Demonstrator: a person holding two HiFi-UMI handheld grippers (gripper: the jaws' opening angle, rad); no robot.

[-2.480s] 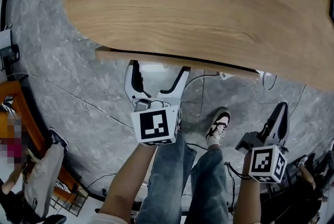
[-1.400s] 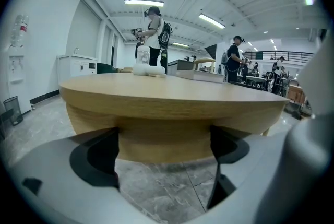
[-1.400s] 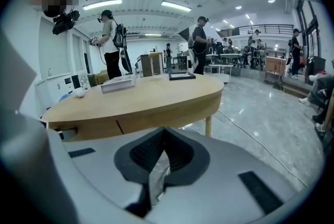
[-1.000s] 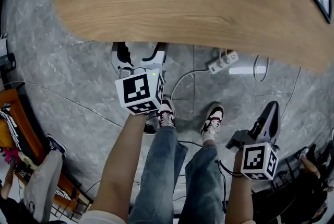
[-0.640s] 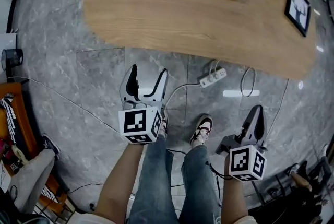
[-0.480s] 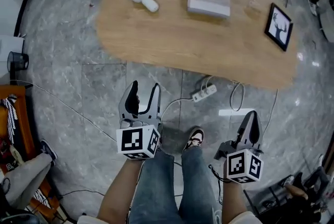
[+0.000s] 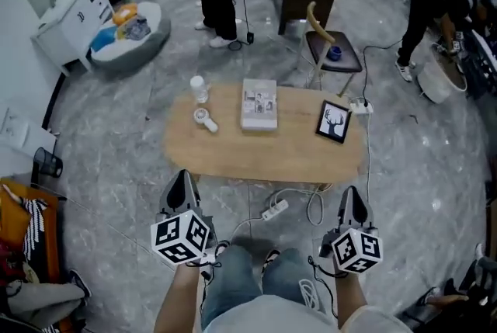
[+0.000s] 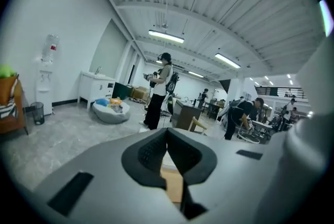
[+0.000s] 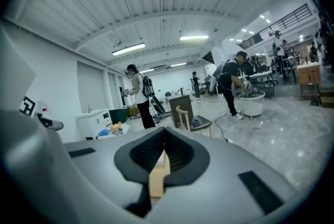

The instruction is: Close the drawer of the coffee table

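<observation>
Well ahead of both grippers, at 12 o'clock, stands the wooden surface (image 7: pixel 272 151); its drawer cannot be made out. On the left gripper (image 7: pixel 182 178) the fingers have just closed together, empty; the right gripper (image 7: pixel 352 195) fingers are pressed together, empty.

The top of the coffee table (image 7: pixel 279 157) is recorded as matt, light-grained wood, the floor (image 7: pixel 109 130) as glossy grey veined stone, the left gripper (image 8: pixel 167 134) shell as smooth matt grey plastic with black, finely textured pads (image 8: pixel 150 152), and the jeans (image 7: pixel 233 277) as blue denim cloth.
</observation>
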